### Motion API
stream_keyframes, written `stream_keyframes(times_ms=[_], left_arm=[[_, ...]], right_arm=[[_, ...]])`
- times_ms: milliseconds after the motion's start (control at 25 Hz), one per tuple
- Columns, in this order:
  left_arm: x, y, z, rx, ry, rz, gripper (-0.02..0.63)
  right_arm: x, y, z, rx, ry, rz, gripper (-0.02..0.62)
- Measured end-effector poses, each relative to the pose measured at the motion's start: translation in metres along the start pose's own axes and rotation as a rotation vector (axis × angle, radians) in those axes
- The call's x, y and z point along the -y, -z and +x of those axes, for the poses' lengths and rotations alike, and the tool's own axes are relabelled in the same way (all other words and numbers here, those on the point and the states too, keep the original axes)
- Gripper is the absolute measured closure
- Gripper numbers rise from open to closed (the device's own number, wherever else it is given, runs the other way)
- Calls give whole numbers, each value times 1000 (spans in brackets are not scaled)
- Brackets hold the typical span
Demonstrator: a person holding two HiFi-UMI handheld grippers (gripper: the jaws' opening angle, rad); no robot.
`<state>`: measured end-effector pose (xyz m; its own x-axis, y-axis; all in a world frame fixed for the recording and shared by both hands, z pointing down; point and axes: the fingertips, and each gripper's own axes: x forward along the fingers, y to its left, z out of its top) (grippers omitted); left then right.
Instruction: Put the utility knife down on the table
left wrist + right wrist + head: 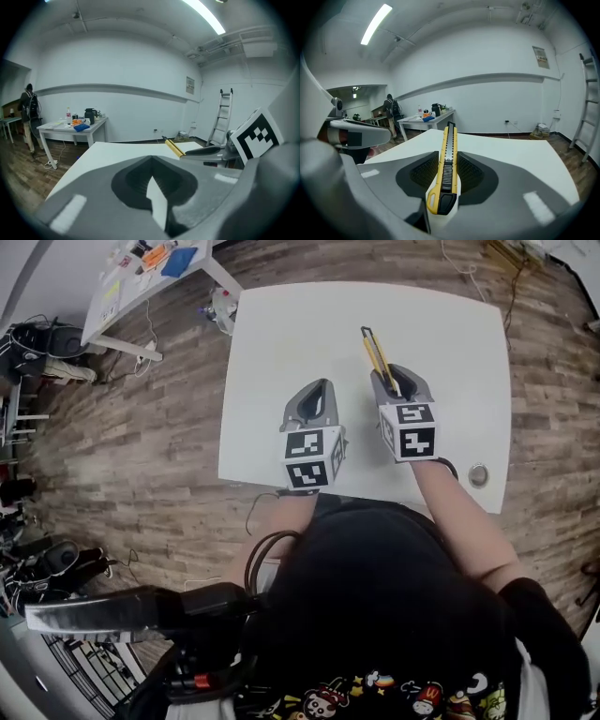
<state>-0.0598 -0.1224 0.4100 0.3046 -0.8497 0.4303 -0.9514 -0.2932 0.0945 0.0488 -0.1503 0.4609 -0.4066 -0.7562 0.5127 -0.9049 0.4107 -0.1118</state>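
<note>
A yellow and black utility knife (446, 171) is clamped lengthwise between the jaws of my right gripper (446, 174), its tip pointing away over the white table (309, 324). From the head view the utility knife (376, 354) sticks out ahead of the right gripper (398, 390), held above the table's middle. My left gripper (317, 401) is beside it on the left, jaws together with nothing between them. In the left gripper view the left gripper (152, 180) is shut and the utility knife (174, 147) shows at the right.
A small round metal object (479, 473) lies near the table's near right edge. A second table (141, 277) with bottles and clutter stands at the far left. A ladder (221, 116) leans at the right wall. A person (29, 112) stands far off.
</note>
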Motion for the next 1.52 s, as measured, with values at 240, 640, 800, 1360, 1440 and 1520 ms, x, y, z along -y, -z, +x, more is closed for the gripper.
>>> stream_keyframes(times_ms=[240,640,800,1360,1440,1520], left_arm=[[-57,19,-17,-23,-78,-49,606],[-101,44,-17,-66,-107,-106,606],[-103,49,-11,-83,-90,-100,606],[-107,60,2,-117,-63,-111,606],[-109,60,2,-117,-67,-116,606],[-111,60,2,-117,-69,-122,606]], right_arm=[[-53,17,56,-74,-62,-46,451],[-84,60,113,-216,-66,-67,450],[-88,72,124,-253,-67,-82,451],[-98,89,137,-341,-71,-143,449],[-100,89,137,-346,-68,-158,449],[-101,88,137,-350,-61,-176,449]])
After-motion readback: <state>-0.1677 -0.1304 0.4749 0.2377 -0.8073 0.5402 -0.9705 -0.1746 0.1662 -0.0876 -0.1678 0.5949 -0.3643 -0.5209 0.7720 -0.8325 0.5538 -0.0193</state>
